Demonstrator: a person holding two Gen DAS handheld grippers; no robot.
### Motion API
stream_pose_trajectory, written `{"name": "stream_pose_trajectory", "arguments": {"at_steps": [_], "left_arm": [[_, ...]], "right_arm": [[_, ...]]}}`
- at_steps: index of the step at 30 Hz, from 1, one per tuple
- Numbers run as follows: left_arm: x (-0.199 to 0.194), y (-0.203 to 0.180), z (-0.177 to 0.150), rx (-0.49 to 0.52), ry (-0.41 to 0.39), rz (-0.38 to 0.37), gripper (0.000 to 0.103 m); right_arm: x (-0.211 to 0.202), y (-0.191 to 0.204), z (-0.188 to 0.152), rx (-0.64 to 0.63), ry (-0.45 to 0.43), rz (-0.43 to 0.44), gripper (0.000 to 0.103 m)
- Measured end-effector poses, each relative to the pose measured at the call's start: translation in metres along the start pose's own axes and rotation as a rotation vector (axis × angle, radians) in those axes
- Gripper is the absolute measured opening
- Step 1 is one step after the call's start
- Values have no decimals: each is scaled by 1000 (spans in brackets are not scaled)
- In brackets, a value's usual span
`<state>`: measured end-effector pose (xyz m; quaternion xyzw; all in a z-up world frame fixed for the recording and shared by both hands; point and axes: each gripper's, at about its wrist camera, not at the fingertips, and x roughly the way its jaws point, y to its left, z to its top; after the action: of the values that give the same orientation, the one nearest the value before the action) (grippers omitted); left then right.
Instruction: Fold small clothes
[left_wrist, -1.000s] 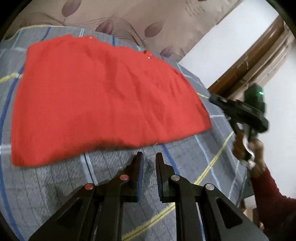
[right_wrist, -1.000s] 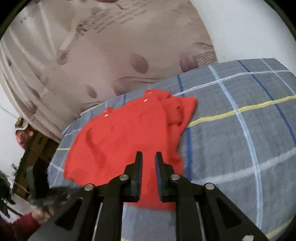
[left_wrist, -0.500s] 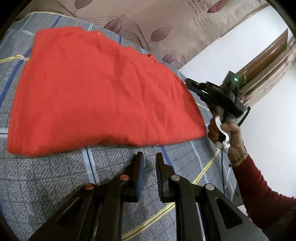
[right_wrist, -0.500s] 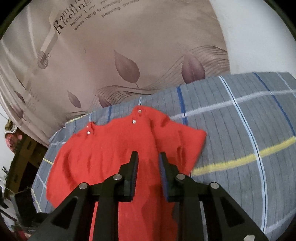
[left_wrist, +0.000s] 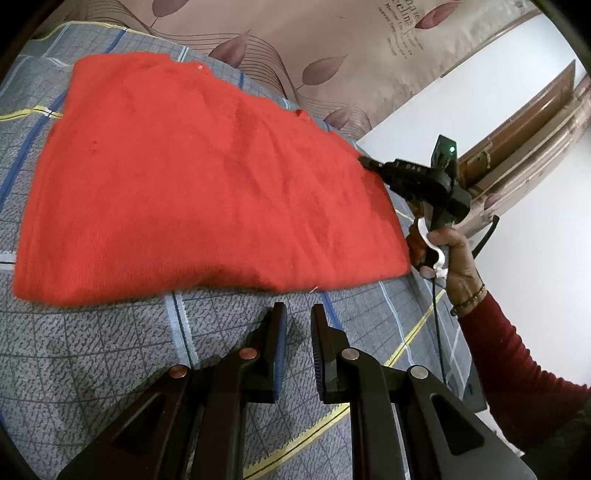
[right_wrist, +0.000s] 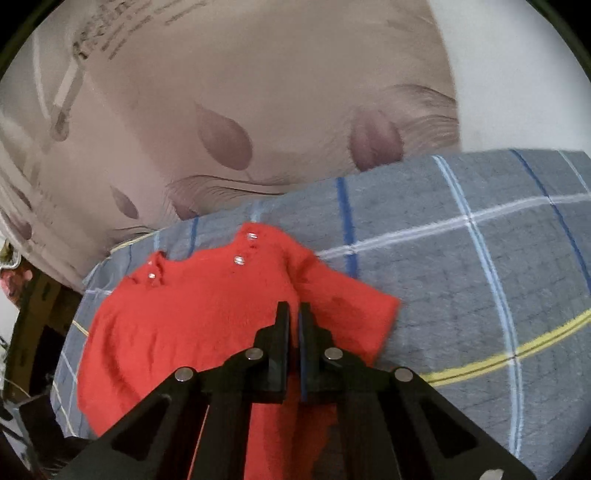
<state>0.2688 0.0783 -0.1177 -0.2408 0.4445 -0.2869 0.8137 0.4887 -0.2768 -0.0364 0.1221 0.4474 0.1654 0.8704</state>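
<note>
Jaws of the right gripper (right_wrist: 293, 314) have just been closing and now stand almost together, only a thin slit between the blue pads; they sit over the red garment (right_wrist: 192, 325), near where its short sleeve (right_wrist: 347, 314) spreads toward the right, and from the left wrist view the tips meet the garment's right edge, though I cannot tell whether any cloth is pinched between them. The left gripper (left_wrist: 298, 317) holds its jaws slightly apart with nothing between them, hanging over bare bedsheet (left_wrist: 110, 362) just short of the garment's near hem. The garment lies flat and spread on the grey checked sheet, its small buttons (right_wrist: 239, 260) toward the far side by the headboard (right_wrist: 258, 92), which is beige with a leaf print. A hand (left_wrist: 448, 254) in a dark red sleeve (left_wrist: 517, 384) grips the right gripper's handle at the bed's right side, before a white wall (left_wrist: 535, 240).
</note>
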Motion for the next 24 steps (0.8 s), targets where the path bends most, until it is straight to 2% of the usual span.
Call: {"name": "stream_pose_trajectory", "arguments": {"at_steps": [3,7,10,14,17,19,22,24], "left_arm": [[0,0,1,-1,0,-1,15],[0,0,1,-1,0,-1,15],[0,0,2,-1,1,-2,15],[-1,1,2,-4,1,-5,15],[-1,1,2,-6,1,-6,15],[-1,2,3,-6,0,-5,15],[-2,3,3,-11,-2,-8,15],[-2,3,4,-13,-3,-9,15]], "right_arm": [[7,-5,-5,9,21,-9,3],[12,-12,-5,63,19,39,8],[-3,-11,-3,81,-46,-21,10],[-27,18,2,-13,-126,-38,10],[-16,47,2,-136,-71,-52,9],[-1,52,-2,-176,-20,-104,9],[22,32,-10,-118,58,-142,5],[21,23,-16,-79,31,-116,1]]}}
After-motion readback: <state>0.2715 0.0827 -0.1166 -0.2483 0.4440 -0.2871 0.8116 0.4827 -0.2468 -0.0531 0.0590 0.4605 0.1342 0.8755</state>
